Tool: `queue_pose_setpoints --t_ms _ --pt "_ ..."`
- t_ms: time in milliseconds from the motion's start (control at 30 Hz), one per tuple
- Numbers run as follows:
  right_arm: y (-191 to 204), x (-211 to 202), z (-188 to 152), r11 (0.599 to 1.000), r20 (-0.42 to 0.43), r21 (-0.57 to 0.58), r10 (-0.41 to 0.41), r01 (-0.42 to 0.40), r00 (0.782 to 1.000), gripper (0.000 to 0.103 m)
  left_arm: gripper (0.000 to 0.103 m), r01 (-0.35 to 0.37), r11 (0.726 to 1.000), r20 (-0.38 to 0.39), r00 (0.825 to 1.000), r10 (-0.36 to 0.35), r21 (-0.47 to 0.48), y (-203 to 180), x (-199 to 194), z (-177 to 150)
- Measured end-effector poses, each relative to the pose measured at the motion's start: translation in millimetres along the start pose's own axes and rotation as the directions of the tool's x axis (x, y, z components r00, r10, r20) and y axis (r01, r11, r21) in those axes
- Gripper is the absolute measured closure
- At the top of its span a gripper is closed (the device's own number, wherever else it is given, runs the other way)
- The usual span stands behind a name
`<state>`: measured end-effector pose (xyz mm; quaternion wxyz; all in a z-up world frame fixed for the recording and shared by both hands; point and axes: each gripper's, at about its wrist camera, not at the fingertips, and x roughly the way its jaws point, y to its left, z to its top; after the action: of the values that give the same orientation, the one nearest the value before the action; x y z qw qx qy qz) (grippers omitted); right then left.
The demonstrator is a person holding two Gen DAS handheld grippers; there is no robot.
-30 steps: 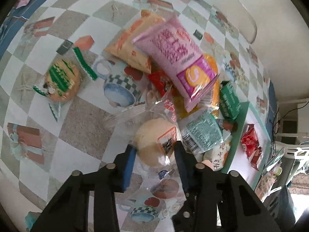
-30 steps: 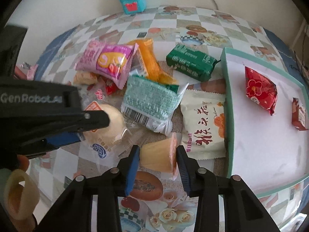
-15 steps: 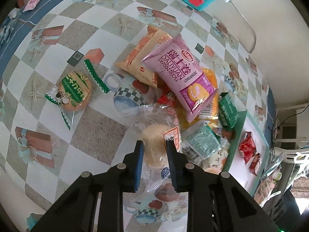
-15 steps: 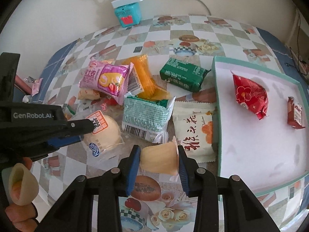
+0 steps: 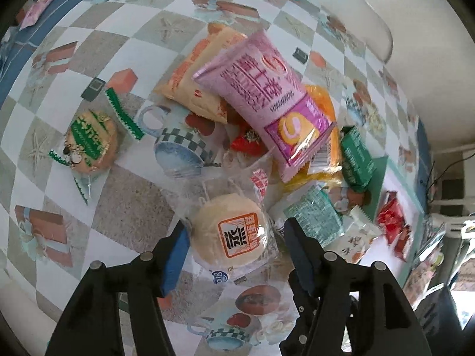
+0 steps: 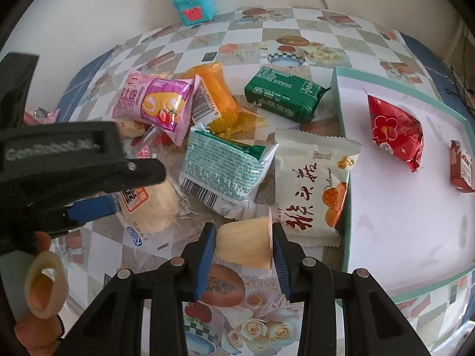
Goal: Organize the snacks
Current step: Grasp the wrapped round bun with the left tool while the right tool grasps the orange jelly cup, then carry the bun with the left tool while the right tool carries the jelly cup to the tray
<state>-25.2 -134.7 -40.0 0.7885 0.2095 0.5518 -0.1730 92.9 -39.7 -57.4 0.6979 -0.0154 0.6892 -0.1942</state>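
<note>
While the left gripper (image 5: 234, 237) opens its jaws, the round pale bun in a clear wrapper (image 5: 230, 235) sits loose between them, pink snack bag (image 5: 264, 95) at twelve o'clock. Right view: the right gripper (image 6: 242, 244) squeezes a small yellow jelly cup (image 6: 245, 244), white tray with a teal rim (image 6: 409, 207) at three o'clock.

Glossy crinkled plastic wraps the round bun (image 5: 228, 237); the tablecloth (image 5: 130, 204) looks smooth, printed vinyl

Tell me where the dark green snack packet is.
Right wrist view, upper centre: the dark green packet lies flat on the table between the orange packet and the tray.
</note>
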Motion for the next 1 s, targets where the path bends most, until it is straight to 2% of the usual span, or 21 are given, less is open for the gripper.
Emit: queue_pose_setpoints --t_ms 133,233,333,533,733,1000 --pt "0 1 0 1.000 -0.003 -0.003 0.001 -0.001 1.000 0.063 0.038 -0.031 0.999 -0.031 0.999 0.032 0.010 -4 13 -1" --pt "1 2 0 1.000 -0.003 -0.006 -0.001 0.001 1.000 0.063 0.038 -0.040 0.999 -0.059 0.997 0.039 -0.017 0 23 -1" --pt "1 2 0 1.000 -0.003 -0.005 -0.001 0.001 1.000 0.063 0.044 -0.033 0.999 -0.050 0.998 0.032 -0.026 2 21 -1" --pt "0 1 0 1.000 0.001 0.004 0.001 -0.001 1.000 0.063 0.046 -0.034 0.998 -0.050 0.998 0.031 -0.061 12 16 -1" --pt "0 -2 1 1.000 0.007 0.007 0.007 -0.007 1.000 0.063 0.046 0.006 0.995 0.001 1.000 -0.006 -0.100 32 -10 -5" --pt "0 -21 3 0.999 0.055 0.015 0.027 -0.028 0.998 0.063 0.046 0.019 0.994 0.091 0.996 -0.009 -0.104 41 -47 -8"
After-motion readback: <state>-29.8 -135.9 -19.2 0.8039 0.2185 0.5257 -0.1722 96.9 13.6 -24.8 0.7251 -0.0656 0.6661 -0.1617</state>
